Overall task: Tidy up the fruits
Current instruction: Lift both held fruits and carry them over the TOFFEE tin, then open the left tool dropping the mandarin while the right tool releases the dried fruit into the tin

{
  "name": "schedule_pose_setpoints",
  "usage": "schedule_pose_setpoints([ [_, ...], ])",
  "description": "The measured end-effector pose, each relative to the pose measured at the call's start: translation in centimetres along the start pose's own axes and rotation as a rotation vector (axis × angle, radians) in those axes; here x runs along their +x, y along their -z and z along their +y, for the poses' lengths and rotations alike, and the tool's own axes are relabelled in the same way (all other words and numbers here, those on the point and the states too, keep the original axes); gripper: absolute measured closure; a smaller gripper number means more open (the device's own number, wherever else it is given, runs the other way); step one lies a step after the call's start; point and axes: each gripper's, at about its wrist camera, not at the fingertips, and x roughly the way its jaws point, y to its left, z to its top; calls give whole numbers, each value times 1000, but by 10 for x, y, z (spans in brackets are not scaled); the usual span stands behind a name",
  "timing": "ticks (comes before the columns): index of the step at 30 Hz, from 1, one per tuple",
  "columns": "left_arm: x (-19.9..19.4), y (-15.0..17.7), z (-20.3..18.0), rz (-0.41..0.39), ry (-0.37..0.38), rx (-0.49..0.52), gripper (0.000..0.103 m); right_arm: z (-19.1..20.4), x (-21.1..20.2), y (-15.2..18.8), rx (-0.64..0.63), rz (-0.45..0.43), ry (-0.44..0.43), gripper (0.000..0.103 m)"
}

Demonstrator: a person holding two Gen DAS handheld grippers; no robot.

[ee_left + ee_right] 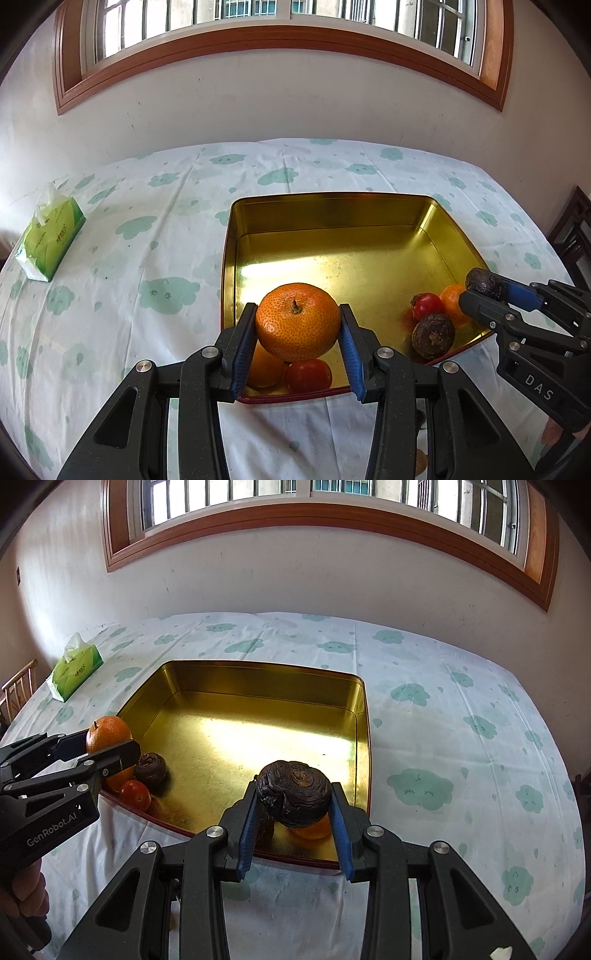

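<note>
My left gripper (297, 326) is shut on an orange (297, 321) and holds it above the near edge of a gold tin tray (332, 214). Under it in the tray lie another orange (264, 369) and a red tomato (308, 374). My right gripper (293, 805) is shut on a dark wrinkled fruit (294, 793) above the tray's near right corner (364, 760). In the right wrist view an orange (312, 830) lies below it, and a tomato (135, 794) and a dark fruit (150, 768) lie near the left gripper (110, 746).
A green tissue pack (51, 240) lies on the tablecloth at the far left, also in the right wrist view (74, 670). The table stands against a white wall under a window. A wooden chair (18, 688) is at the left, dark furniture (576, 236) at the right.
</note>
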Motion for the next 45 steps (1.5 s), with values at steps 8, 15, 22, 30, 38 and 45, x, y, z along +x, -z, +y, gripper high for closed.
schedule_pose_setpoints([
  [8,16,0,-4,22,-14,16,60,0,17,-5,1,23,-7,70],
  [15,26,-1,-6,37,-29,24,59,0,27,-8,-2,33,-9,69],
  [22,29,0,-7,38,-40,28,59,0,27,-8,-1,34,-11,68],
  [30,29,1,-8,39,-40,27,55,0,27,-9,2,36,-9,68],
  [38,18,5,-7,27,-47,27,48,-1,13,-5,9,21,4,66],
  [45,-8,14,-10,-1,-37,24,48,-3,-12,4,24,-9,8,65],
])
